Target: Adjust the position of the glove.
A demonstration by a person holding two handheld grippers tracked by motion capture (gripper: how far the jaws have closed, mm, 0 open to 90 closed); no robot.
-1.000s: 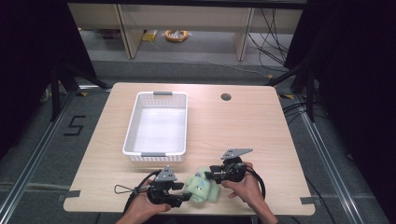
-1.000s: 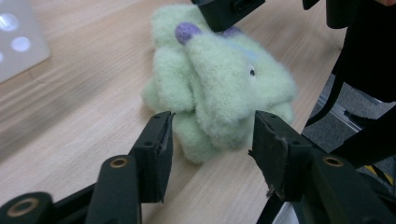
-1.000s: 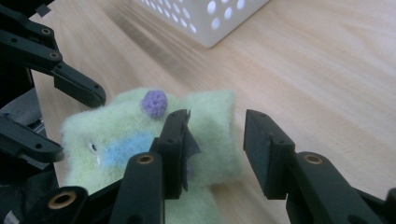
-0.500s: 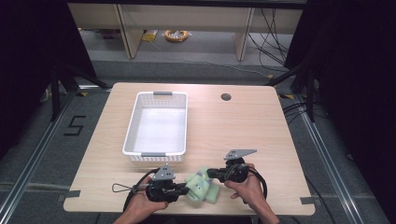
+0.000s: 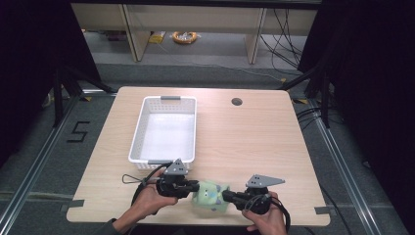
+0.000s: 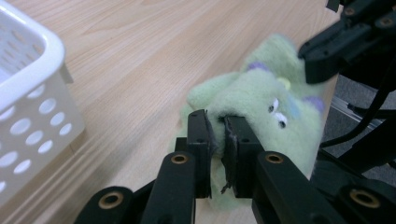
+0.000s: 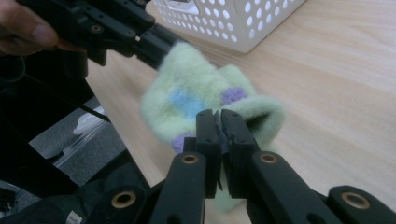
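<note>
green sock | fuzzy, purple-blue spots | left claw, right claw both pinching it

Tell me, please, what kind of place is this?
Probably a lab or a workshop set up for recording handling tasks. A plain wooden table stands on a grey floor marked with tape and a number, loose cables run behind it, and dark curtains close off both sides.

Both grippers – fingers pinched (just closed)
</note>
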